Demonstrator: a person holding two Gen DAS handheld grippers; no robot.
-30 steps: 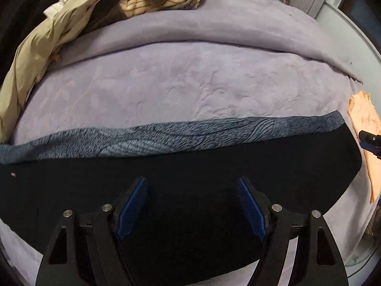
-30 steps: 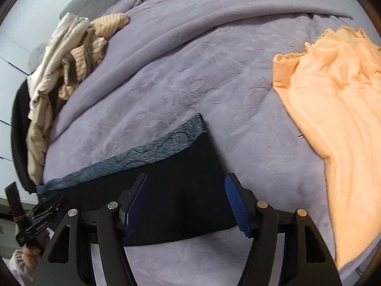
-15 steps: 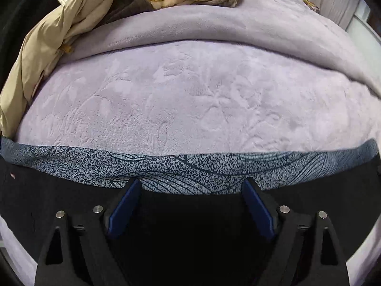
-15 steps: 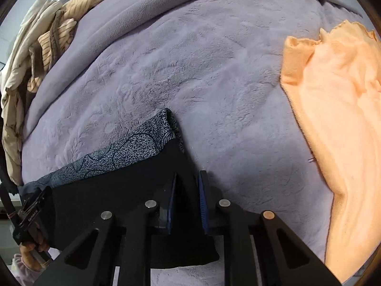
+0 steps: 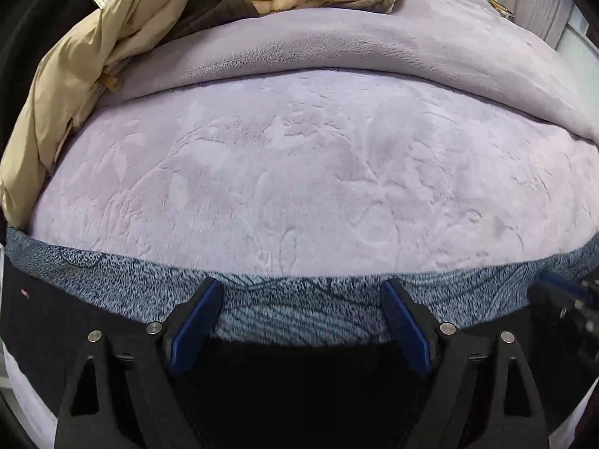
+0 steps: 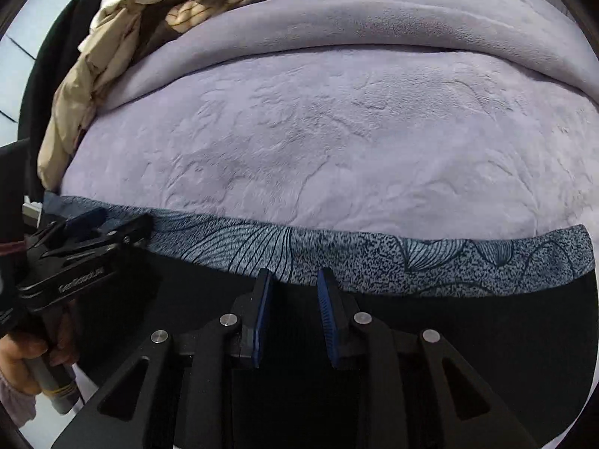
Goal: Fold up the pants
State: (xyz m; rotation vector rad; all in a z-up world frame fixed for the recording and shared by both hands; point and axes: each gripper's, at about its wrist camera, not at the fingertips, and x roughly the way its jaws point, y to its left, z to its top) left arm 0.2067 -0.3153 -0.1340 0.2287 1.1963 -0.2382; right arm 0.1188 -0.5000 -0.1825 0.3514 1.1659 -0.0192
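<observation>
My left tongs are opening wide over the pants, nothing pinched. My right tongs stand narrowed on black cloth; a grip I cannot confirm. The patterned band runs crosswise just beyond both tips.

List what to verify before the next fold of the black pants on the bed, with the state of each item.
1. Left gripper free of fabric: ok. Its jaws are opening wide over the grey patterned band, and nothing is pinched.
2. Right gripper gripping the black pants: cannot tell. Its jaws stand narrow with a gap showing.
3. Patterned band lying flat: ok. No bunching shows along it.
4. Purple plush blanket beyond the band free for the fold: ok.
5. Beige jacket apart from the pants: cannot tell. Its lower end comes down beside the band's left end.
</observation>
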